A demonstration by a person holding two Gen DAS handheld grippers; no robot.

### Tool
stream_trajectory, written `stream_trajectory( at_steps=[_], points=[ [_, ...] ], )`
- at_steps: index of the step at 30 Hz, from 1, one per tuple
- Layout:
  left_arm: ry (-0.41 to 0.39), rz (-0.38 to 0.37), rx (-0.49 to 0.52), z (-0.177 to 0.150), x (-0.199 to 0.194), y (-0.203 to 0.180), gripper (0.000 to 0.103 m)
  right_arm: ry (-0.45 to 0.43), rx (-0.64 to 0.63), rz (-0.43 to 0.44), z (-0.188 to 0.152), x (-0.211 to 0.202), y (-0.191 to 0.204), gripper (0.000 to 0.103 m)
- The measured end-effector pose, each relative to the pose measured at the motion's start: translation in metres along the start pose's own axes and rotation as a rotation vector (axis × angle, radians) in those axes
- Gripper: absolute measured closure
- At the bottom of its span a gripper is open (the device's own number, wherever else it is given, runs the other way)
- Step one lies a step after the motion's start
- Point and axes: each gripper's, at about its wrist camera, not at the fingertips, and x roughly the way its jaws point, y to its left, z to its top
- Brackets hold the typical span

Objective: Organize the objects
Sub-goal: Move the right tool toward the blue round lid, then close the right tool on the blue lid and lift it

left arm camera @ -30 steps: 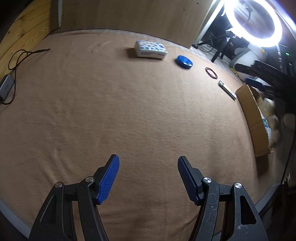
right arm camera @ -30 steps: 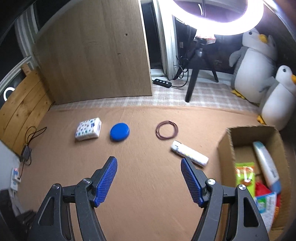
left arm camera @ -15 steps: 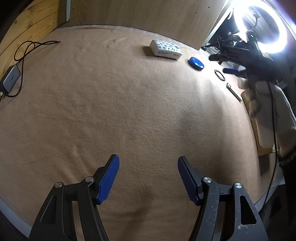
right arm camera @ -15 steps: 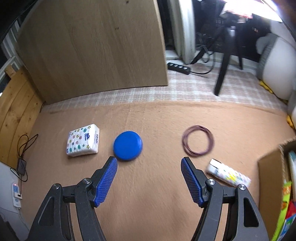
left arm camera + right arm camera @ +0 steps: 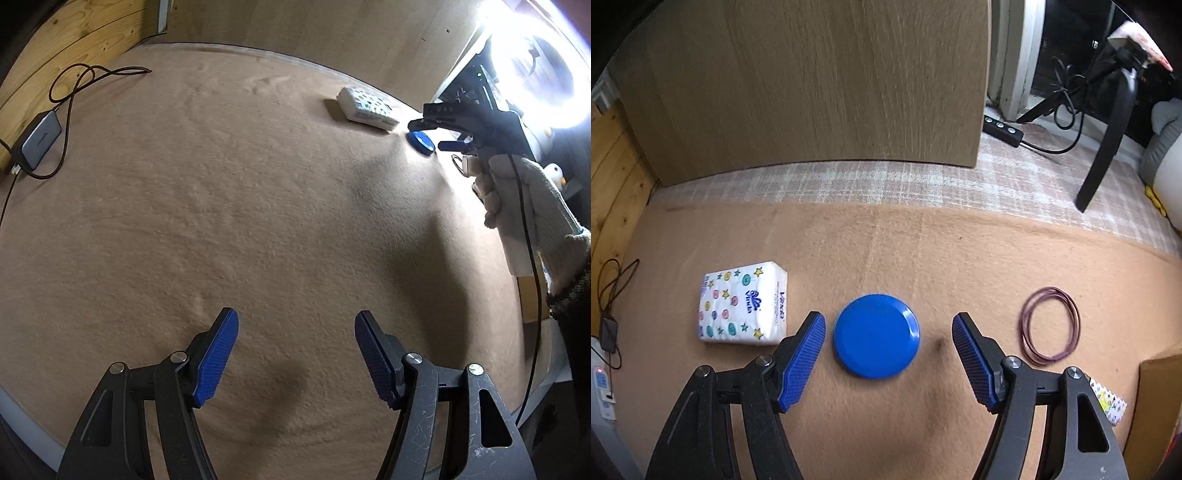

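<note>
My right gripper (image 5: pixel 888 341) hangs with its jaws spread wide and gripping nothing, the ribbed blue pads flanking a blue round lid (image 5: pixel 876 336) that lies flat on the tan blanket (image 5: pixel 923 251); the left pad sits just beside the lid's edge, the right pad stands clear of it, and neither touches. The lid is a smooth, glossy disc with a shallow raised rim. Just left of it lies a soft white tissue pack (image 5: pixel 742 302) printed with stars and coloured dots, close to my left pad. To the right, well apart from the lid, is a thin coil of purple wire (image 5: pixel 1050 325), and below it a small printed tube (image 5: pixel 1108 400) peeks from behind my right finger, next to a cardboard box (image 5: pixel 1160 398) corner. My left gripper (image 5: pixel 296 356) is likewise released and empty, over bare fuzzy blanket with nothing near its pads. From that side I see a gloved hand (image 5: pixel 517 199) holding the right gripper over the far lid (image 5: pixel 421 140), with the tissue pack (image 5: pixel 367 107) beside it, a ring light (image 5: pixel 539 74) glaring behind, and a grey power adapter (image 5: pixel 37 138) with cable at the left edge.
</note>
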Motion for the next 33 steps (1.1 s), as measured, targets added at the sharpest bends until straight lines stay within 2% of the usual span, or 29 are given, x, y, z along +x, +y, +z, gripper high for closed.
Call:
stream_trajectory(
  at_steps=[8, 10, 12, 14, 20, 27, 33],
  points=[
    [0.005, -0.003, -0.01, 0.001, 0.004, 0.0, 0.034, 0.033, -0.041, -0.036, -0.002, 0.01, 0.005, 0.036],
    [0.007, -0.003, -0.009, 0.001, 0.005, -0.002, 0.034, 0.033, -0.054, -0.05, -0.003, 0.01, 0.006, 0.04],
    [0.007, -0.003, -0.008, 0.001, 0.004, -0.003, 0.034, 0.032, -0.064, -0.057, -0.003, 0.008, 0.006, 0.051],
    [0.002, -0.001, -0.004, 0.002, 0.003, -0.006, 0.034, 0.035, -0.072, -0.055, -0.004, 0.007, 0.006, 0.057],
    [-0.014, 0.0, 0.01, 0.006, -0.002, -0.014, 0.034, 0.045, -0.061, -0.024, -0.013, -0.003, -0.006, 0.057],
    [-0.026, -0.016, 0.023, 0.007, -0.004, -0.033, 0.034, 0.035, -0.051, 0.026, -0.041, -0.04, -0.035, 0.057],
    [-0.03, -0.032, 0.042, 0.006, -0.004, -0.055, 0.034, -0.015, 0.004, 0.072, -0.064, -0.092, -0.064, 0.057]
  ],
)
